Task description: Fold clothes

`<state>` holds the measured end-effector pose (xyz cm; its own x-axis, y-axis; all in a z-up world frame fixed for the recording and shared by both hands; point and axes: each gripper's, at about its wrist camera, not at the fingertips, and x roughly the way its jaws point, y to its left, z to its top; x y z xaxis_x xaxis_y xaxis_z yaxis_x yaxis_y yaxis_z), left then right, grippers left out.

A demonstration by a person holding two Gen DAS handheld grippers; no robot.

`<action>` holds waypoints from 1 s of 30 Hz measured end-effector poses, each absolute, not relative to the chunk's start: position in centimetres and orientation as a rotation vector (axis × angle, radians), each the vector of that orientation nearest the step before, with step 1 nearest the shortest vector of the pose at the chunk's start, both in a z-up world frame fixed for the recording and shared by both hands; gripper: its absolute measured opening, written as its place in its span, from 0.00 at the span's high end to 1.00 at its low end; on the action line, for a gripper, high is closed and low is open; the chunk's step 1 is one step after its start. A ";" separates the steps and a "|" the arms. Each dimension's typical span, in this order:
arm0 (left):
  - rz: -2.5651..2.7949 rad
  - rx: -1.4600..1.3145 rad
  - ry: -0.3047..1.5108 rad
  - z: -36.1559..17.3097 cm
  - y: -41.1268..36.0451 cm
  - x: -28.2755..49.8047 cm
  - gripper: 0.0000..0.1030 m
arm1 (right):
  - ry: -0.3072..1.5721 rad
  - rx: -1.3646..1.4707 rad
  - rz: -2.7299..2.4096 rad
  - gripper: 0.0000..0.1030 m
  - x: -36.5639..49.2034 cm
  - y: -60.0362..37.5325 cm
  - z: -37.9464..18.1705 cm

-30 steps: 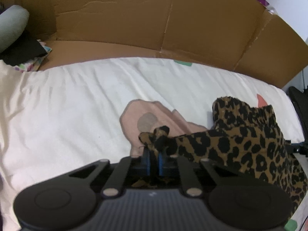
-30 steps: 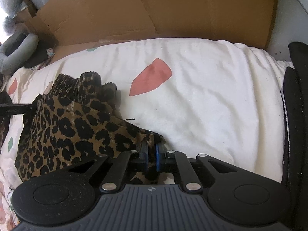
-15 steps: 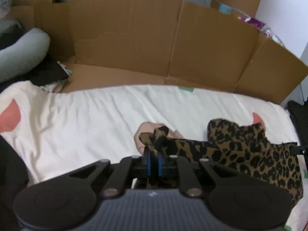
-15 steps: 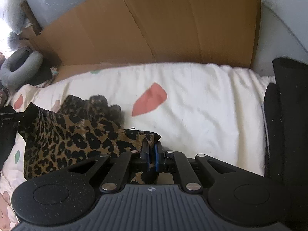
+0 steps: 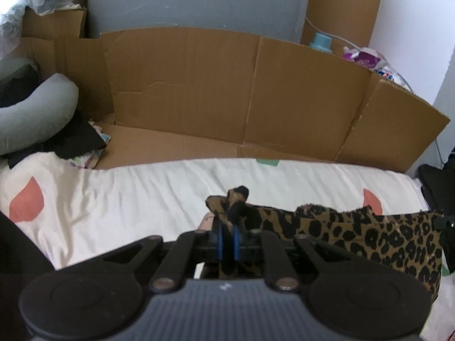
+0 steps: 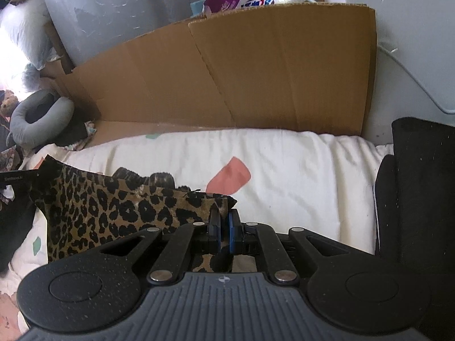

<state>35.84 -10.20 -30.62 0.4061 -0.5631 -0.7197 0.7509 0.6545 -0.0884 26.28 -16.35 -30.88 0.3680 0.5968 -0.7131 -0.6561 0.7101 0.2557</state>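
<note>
Raised since a second ago: leopard-print garment (image 5: 369, 236), now stretched taut above the bed sheet (image 5: 142, 193), cardboard wall (image 5: 227, 91) behind. Left hand-held gripper (image 5: 226, 234) clamped on one corner, right hand-held gripper (image 6: 224, 227) on the other.

Left gripper (image 5: 227, 237): black ribbed housing, two round discs, angled linkage bars with silver screws, blue-edged fingers (image 5: 219, 240). Right gripper (image 6: 224, 231): same build, speckled with dust, small cross-shaped mark on housing, blue fingers (image 6: 233, 234).
</note>
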 end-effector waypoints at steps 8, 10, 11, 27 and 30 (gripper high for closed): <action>-0.849 0.271 0.764 -30.2 -11.5 36.7 0.93 | 0.879 -0.064 0.786 0.97 27.8 -15.7 -30.7; -0.851 0.272 0.771 -30.5 -11.9 37.2 0.93 | 0.885 -0.064 0.782 0.97 28.3 -15.5 -30.9; -0.850 0.273 0.778 -30.8 -12.1 37.4 0.93 | 0.892 -0.063 0.779 0.97 28.5 -15.3 -31.1; -0.828 0.295 0.925 -37.7 -14.2 40.8 0.92 | 1.026 -0.093 0.745 0.97 32.3 -12.4 -36.5; -0.818 0.297 0.959 -39.1 -14.3 41.0 0.90 | 1.052 -0.121 0.746 0.97 32.2 -11.8 -37.8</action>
